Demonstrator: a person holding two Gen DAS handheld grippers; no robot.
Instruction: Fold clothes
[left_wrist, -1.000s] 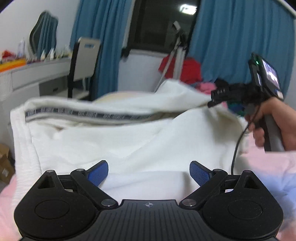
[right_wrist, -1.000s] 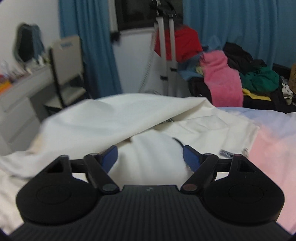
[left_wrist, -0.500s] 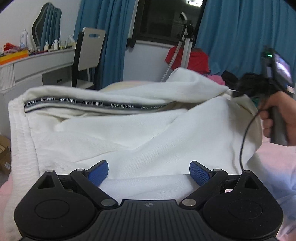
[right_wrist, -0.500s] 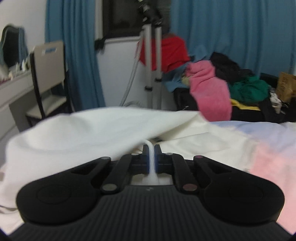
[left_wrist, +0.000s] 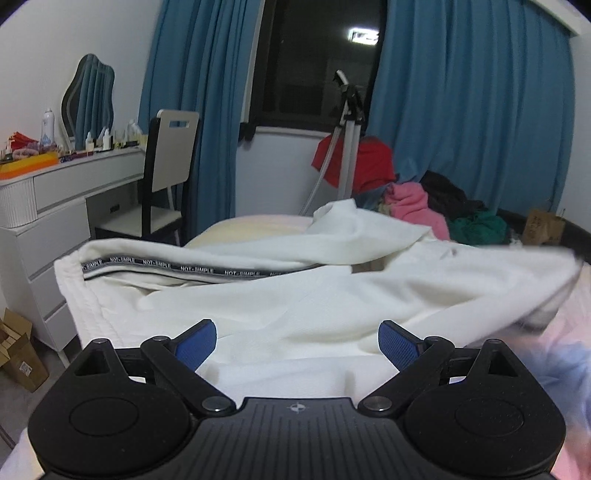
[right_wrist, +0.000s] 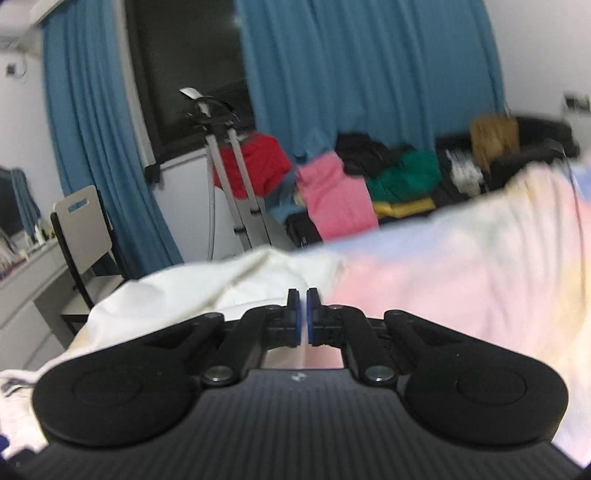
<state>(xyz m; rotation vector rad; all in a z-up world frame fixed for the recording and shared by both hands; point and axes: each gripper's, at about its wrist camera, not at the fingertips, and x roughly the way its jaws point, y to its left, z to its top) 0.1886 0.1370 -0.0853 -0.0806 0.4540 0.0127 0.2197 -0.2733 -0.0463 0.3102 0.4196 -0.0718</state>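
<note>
A white garment (left_wrist: 295, 295) with a black lettered tape (left_wrist: 177, 268) along one edge lies rumpled on the bed, right in front of my left gripper (left_wrist: 297, 341). The left gripper is open and empty, its blue pads just above the cloth. The garment's right edge (left_wrist: 546, 291) is stretched out to the right and blurred. In the right wrist view my right gripper (right_wrist: 304, 317) is shut on a thin fold of the white garment (right_wrist: 229, 291), which trails off to the left.
The bed has a pink and blue sheet (right_wrist: 461, 280). A pile of coloured clothes (left_wrist: 443, 210) and a tripod (left_wrist: 347, 147) stand behind it by the blue curtains. A chair (left_wrist: 166, 177) and a white dresser (left_wrist: 55, 206) are at the left.
My right gripper closed on the white garment and has pulled its edge off to the right, out of the left wrist view. My left gripper stayed open and rose a little.
</note>
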